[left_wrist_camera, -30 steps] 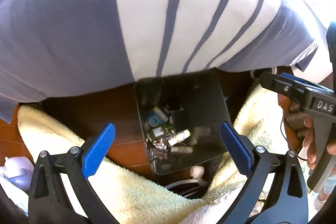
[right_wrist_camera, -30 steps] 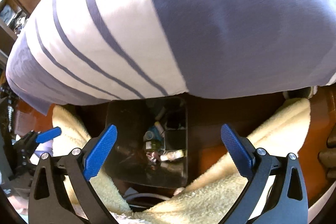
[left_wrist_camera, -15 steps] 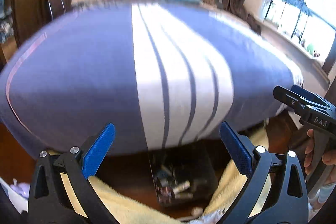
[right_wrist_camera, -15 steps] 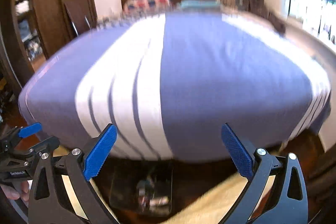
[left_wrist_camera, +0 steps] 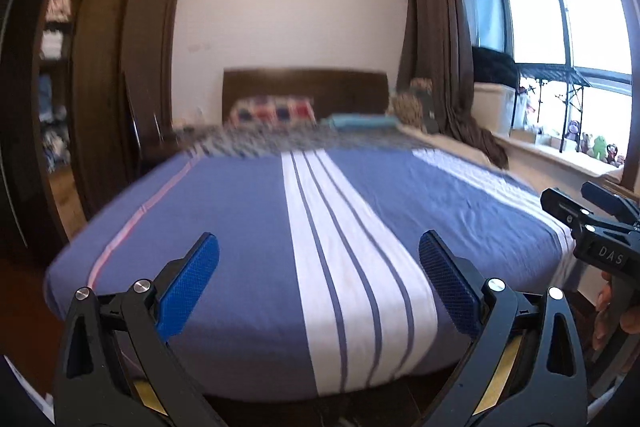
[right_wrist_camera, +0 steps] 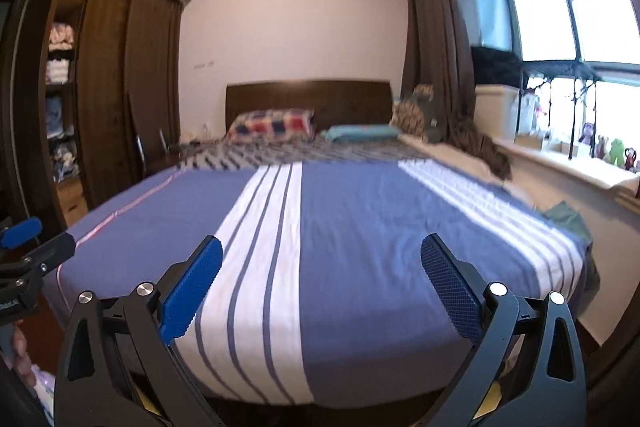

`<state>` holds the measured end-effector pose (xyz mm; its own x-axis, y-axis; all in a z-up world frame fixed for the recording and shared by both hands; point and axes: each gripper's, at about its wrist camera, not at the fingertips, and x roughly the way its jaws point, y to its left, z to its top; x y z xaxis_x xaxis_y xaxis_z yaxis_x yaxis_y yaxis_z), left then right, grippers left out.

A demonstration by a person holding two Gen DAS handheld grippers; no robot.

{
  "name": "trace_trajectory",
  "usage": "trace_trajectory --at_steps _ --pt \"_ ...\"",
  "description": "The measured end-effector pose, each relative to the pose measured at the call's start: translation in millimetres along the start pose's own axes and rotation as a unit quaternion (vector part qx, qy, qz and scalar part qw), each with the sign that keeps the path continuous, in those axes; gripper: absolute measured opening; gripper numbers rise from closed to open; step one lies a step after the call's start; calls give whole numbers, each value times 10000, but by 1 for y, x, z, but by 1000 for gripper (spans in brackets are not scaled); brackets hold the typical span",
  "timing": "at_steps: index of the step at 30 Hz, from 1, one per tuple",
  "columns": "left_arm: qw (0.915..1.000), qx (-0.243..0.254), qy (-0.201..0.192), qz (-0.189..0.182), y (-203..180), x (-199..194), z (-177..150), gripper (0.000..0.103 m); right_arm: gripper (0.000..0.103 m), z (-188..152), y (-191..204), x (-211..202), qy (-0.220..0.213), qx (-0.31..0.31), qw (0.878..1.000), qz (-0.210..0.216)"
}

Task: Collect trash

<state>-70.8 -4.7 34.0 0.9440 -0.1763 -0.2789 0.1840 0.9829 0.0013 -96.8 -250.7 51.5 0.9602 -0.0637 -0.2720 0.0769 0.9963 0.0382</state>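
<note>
Both grippers are held level at the foot of the bed (left_wrist_camera: 240, 227). The left gripper (left_wrist_camera: 318, 287) has its fingers spread wide with nothing between them; the right gripper (right_wrist_camera: 320, 287) is likewise spread and empty. No trash can be made out on the striped bed cover (right_wrist_camera: 360, 219), and no bin is in view. A green cloth (right_wrist_camera: 568, 219) lies at the bed's right edge. Judged progress: no item in hand; whatever remains to collect cannot be located from these views.

The white letters "DAS" stand on the black body of the right hand-held gripper (left_wrist_camera: 592, 215), seen from the left wrist view.
</note>
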Motion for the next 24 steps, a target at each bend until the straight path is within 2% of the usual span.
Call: trace_trajectory --at_steps 4,11,24 --pt "9995 8 -294 128 -5 -12 13 95 100 14 -4 -10 -278 42 9995 -147" --pt "9992 -71 -371 143 -7 -18 16 95 100 17 -7 -21 -413 143 9981 -436" --pt "9990 -84 -411 180 -3 -23 17 95 100 18 -2 -24 -427 200 9985 -267"
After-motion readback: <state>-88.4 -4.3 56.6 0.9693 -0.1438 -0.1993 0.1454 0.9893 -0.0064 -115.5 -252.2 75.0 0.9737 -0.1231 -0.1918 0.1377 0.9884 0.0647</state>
